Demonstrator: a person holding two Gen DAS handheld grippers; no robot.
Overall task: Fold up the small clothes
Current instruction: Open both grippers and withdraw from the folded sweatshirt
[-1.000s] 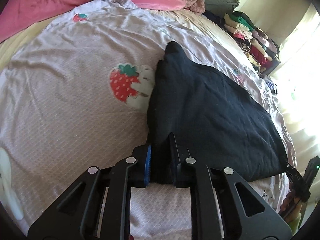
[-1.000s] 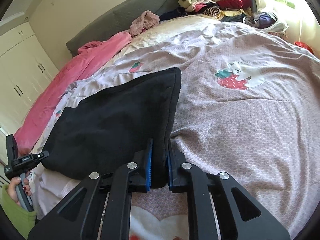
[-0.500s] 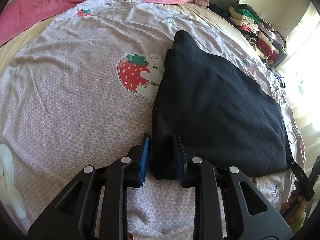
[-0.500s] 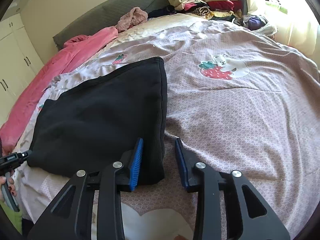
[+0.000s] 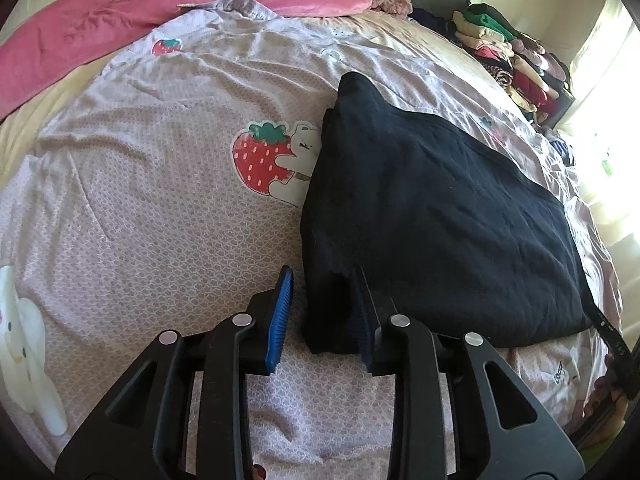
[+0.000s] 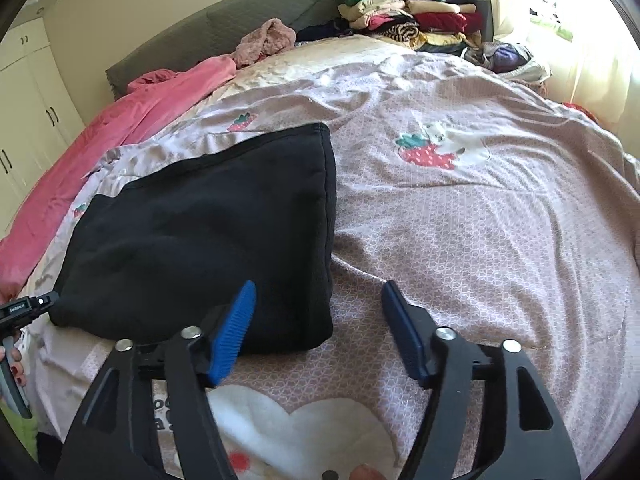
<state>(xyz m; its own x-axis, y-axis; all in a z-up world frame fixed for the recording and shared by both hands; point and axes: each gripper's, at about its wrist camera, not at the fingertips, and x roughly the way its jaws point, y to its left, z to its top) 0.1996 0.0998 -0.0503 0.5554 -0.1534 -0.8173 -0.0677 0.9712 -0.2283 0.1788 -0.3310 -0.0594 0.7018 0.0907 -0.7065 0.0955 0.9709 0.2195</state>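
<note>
- A second earlier both my grippers were clamped on the near corners of the black garment (image 5: 432, 216), which lay folded flat on the bed (image 5: 132, 216)
- My right gripper (image 6: 320, 316) was opening; its jaws stood wide apart, the near right corner of the cloth loose between them, no pad pressing on it
- My left gripper (image 5: 322, 312) was opening too, more slowly; its jaws stood slightly apart, the near left corner between them, the blue pad (image 5: 280, 320) clear of the cloth
- I judged this fold set down and released; next I'd pull back and check the edges
</note>
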